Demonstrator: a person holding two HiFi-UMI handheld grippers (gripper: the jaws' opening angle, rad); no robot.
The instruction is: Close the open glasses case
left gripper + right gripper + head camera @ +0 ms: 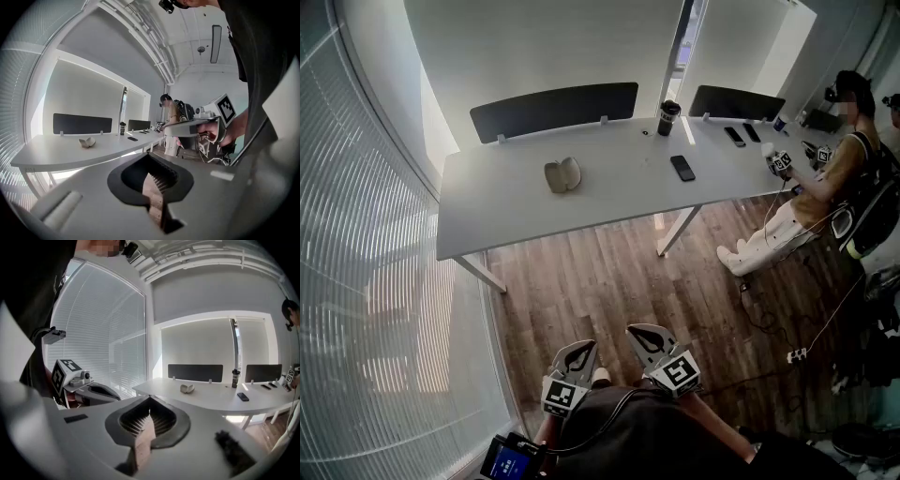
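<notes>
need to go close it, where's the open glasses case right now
In the head view the open glasses case lies on the white desk, left of centre, in front of the dark divider panel, with the black phone to its right.

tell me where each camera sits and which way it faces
Head view: on the person's head, looking steeply down at the white table and floor; the left gripper and right gripper show near the torso.
Left gripper view: rides the left gripper, looks along its shut jaws toward the table; the right gripper shows at right.
Right gripper view: rides the right gripper, faces the table; the left gripper shows at left.
All three share the open glasses case.
</notes>
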